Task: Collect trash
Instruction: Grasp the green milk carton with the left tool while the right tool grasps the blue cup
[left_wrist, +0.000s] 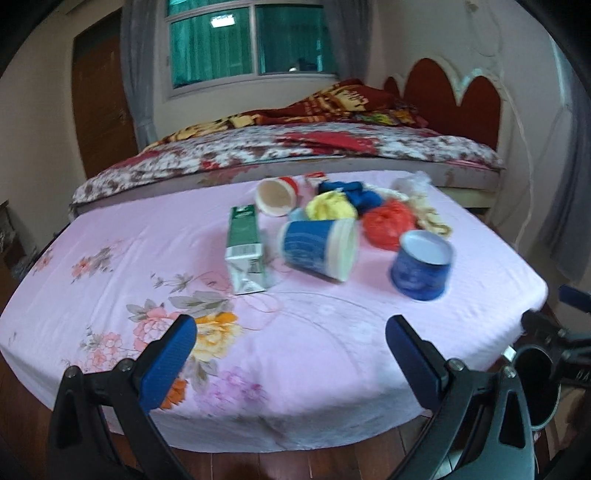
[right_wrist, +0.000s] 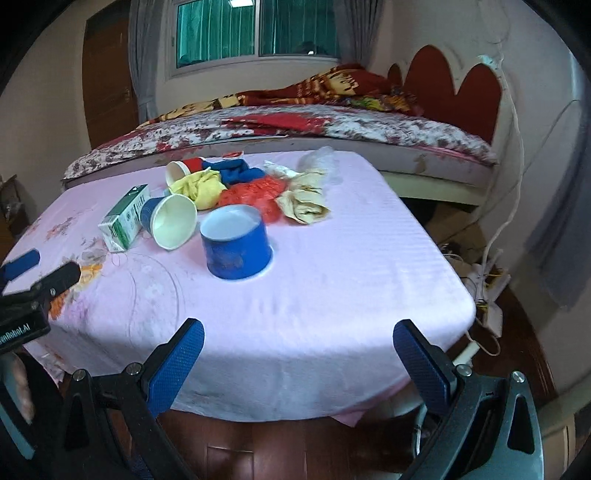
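Note:
Trash lies on a table under a pink floral cloth (left_wrist: 110, 288) (right_wrist: 351, 280). A green and white carton (left_wrist: 246, 251) (right_wrist: 126, 219) lies on its side. Beside it a blue paper cup (left_wrist: 317, 249) (right_wrist: 170, 221) is tipped over. A blue tub (left_wrist: 423, 264) (right_wrist: 236, 245) sits nearer the right. Behind them are a red cup (left_wrist: 277, 194) (right_wrist: 183, 170), a yellow wad (left_wrist: 332, 206) (right_wrist: 201, 188), a blue wad (left_wrist: 358, 192) (right_wrist: 236, 170), a red bag (left_wrist: 388, 223) (right_wrist: 255, 197) and crumpled paper (right_wrist: 303, 203). My left gripper (left_wrist: 291, 347) and right gripper (right_wrist: 299, 350) hang open over the table's front edge, holding nothing.
A bed (left_wrist: 295, 147) (right_wrist: 295, 125) with a patterned cover stands right behind the table. Cables (right_wrist: 487, 280) trail on the wooden floor to the right. A door (left_wrist: 103, 103) is at the back left. The left gripper's body (right_wrist: 29, 295) shows at the right wrist view's left edge.

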